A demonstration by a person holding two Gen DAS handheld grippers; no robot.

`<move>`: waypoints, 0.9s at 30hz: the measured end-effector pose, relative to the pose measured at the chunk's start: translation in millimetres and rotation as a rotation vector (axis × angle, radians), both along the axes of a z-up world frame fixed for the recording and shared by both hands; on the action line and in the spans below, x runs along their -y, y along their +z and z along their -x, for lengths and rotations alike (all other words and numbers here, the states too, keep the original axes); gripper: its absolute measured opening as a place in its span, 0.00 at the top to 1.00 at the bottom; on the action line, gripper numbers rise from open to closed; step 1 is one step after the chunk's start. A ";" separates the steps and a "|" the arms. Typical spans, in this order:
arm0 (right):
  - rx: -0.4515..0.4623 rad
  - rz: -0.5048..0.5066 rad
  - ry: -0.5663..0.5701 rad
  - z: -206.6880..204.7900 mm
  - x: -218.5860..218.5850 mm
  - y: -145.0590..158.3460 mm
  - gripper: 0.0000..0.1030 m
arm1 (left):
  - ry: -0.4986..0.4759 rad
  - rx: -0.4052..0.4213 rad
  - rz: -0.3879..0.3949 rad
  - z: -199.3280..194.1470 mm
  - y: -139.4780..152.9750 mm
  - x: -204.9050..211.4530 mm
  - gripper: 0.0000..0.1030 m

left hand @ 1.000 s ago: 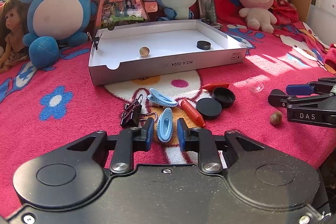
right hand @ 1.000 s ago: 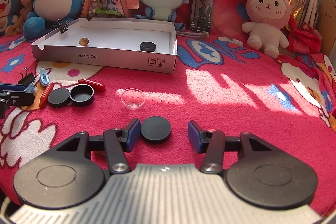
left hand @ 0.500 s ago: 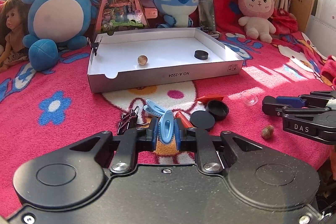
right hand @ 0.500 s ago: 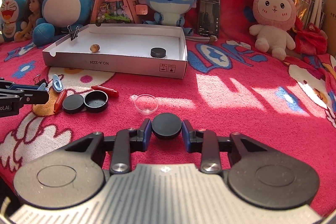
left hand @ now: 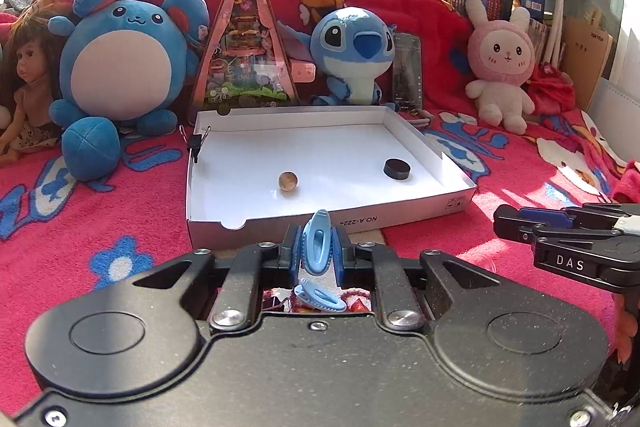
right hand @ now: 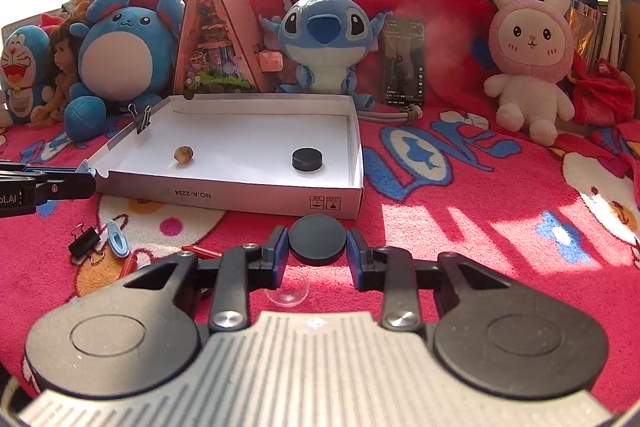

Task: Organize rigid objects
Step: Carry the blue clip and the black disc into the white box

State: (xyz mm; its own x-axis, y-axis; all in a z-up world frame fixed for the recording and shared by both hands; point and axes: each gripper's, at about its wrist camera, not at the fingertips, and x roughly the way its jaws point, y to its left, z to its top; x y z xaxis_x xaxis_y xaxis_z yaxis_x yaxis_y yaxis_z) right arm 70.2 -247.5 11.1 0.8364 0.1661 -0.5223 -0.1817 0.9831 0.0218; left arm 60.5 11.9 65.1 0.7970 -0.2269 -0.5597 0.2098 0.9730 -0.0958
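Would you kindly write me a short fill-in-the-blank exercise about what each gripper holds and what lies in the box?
1. The left gripper is shut on a light ____ clip.
2. The right gripper is shut on a round ____ cap.
3. Inside the white box lie a black disc and one brownish ____.

Missing words: blue; black; ball

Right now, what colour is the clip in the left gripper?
Light blue. The clip shows best in the left wrist view, clamped in the left gripper.
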 end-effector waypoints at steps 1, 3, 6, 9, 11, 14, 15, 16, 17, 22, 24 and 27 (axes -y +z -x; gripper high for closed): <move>-0.001 -0.004 0.001 -2.0 0.2 1.2 0.65 | 0.000 -0.001 0.004 -2.0 1.5 -0.7 0.85; -0.007 -0.020 0.001 -9.1 1.1 5.2 0.65 | 0.005 0.002 0.010 -7.6 5.6 -2.9 0.85; -0.019 -0.043 -0.003 -19.2 3.0 9.5 0.65 | 0.017 0.008 0.012 -15.3 9.8 -5.9 0.85; -0.039 -0.069 -0.004 -29.7 5.3 12.2 0.65 | 0.023 0.001 0.026 -25.3 12.2 -9.4 0.85; -0.051 -0.079 -0.005 -36.5 6.3 13.9 0.65 | 0.023 -0.012 0.038 -34.7 13.9 -10.8 0.85; -0.072 -0.100 -0.008 -48.8 8.0 17.2 0.65 | 0.024 -0.035 0.047 -48.3 13.9 -11.4 0.85; -0.079 -0.110 -0.009 -53.3 8.8 18.6 0.65 | 0.024 -0.042 0.049 -52.2 13.5 -11.7 0.85; -0.086 -0.117 -0.009 -57.1 9.4 19.8 0.65 | 0.029 -0.054 0.052 -58.3 12.5 -12.3 0.85; -0.092 -0.121 -0.010 -61.5 10.0 21.1 0.65 | 0.030 -0.065 0.057 -63.6 11.7 -13.4 0.85; -0.128 -0.142 -0.014 -84.1 11.0 26.1 0.65 | 0.054 -0.126 0.079 -90.9 6.8 -18.8 0.85; -0.151 -0.156 -0.016 -95.5 11.3 26.7 0.65 | 0.067 -0.146 0.075 -101.0 4.2 -20.7 0.85; -0.178 -0.165 -0.023 -110.9 10.0 27.0 0.65 | 0.085 -0.178 0.067 -116.2 -1.0 -22.9 0.85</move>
